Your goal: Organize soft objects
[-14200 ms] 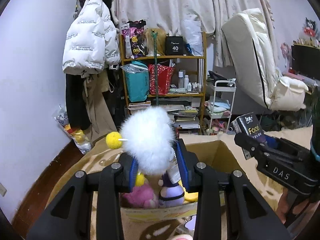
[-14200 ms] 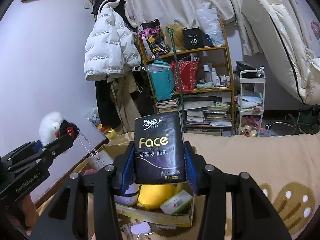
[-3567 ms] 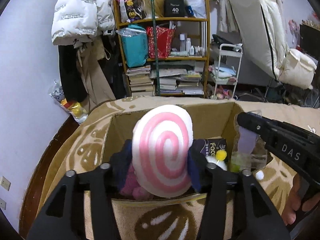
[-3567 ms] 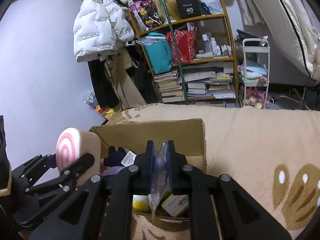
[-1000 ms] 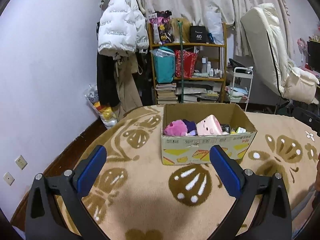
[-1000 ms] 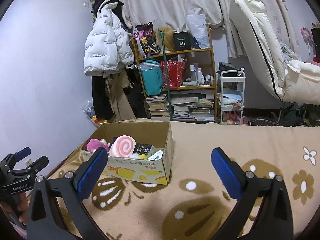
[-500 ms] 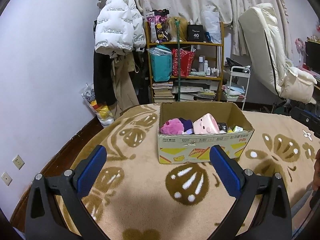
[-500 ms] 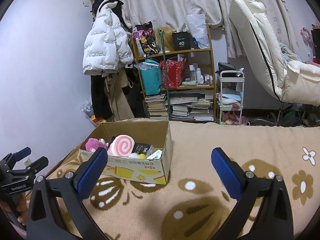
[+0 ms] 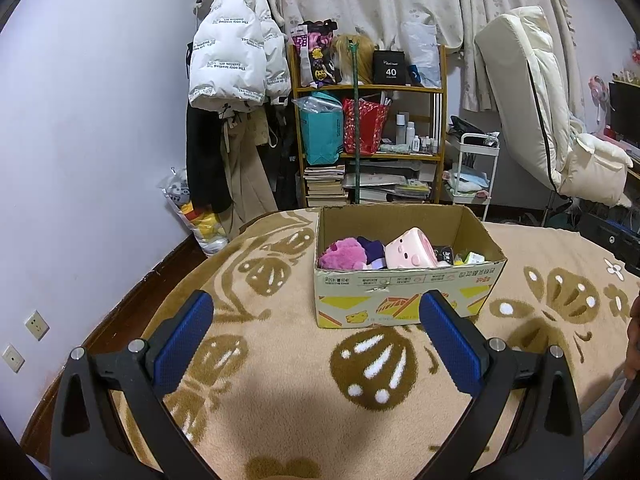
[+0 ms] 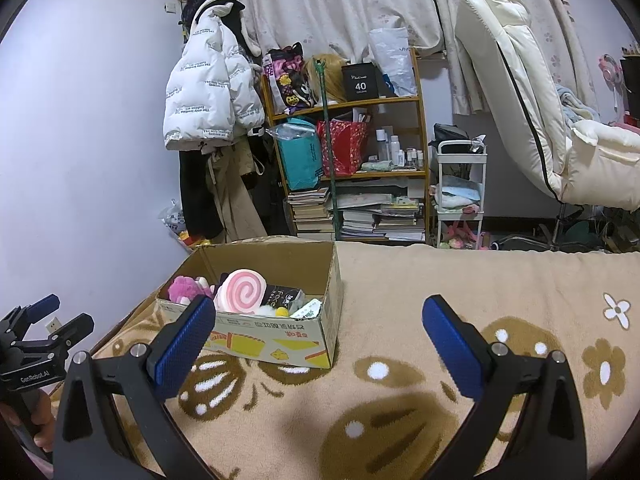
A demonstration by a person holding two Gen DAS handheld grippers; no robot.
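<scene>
We see the beige blanket (image 9: 280, 408) lying bare between us and the cardboard box (image 9: 400, 300), so both grippers can pass freely along its near edge. Wide bare blanket also runs right of the box toward the far right corner. The box stands near the blanket's far left edge, its top open; the pink swirl cushion (image 10: 240, 292), the pink plush (image 10: 182, 286) and a dark tissue pack (image 10: 282, 298) fill its floor, leaving little room inside. Beyond the far edge, the shelf (image 9: 368, 140) and white trolley (image 10: 460, 196) block the way.
</scene>
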